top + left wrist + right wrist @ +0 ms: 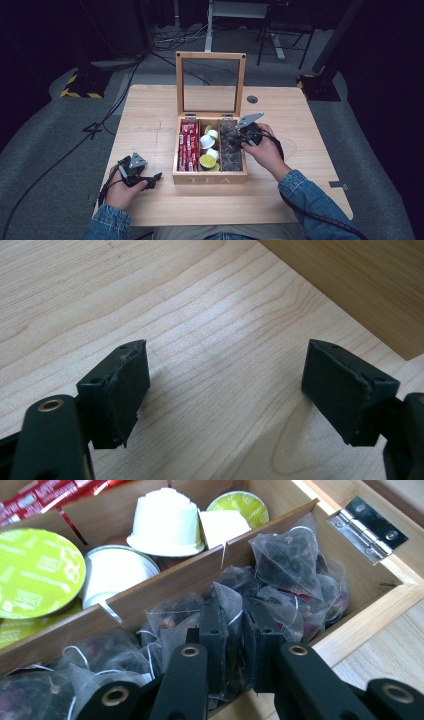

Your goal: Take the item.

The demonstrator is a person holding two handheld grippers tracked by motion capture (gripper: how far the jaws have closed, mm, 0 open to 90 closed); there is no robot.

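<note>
A wooden tea box (210, 177) stands open at the table's middle, its glass lid upright. Its right compartment holds several dark pyramid tea bags (231, 150). My right gripper (243, 136) reaches into that compartment. In the right gripper view my right gripper (239, 645) is shut on a mesh tea bag (235, 635), pinched between the two black pads. My left gripper (150, 180) rests on the table left of the box; in the left gripper view my left gripper (225, 385) is open, with bare wood between its pads.
The middle compartment holds white and lime-lidded capsules (209, 150) (165, 520). Red sachets (188, 145) fill the left compartment. A brass hinge (367, 527) sits at the box's back wall. The box's side wall (360, 285) lies just beyond my left gripper.
</note>
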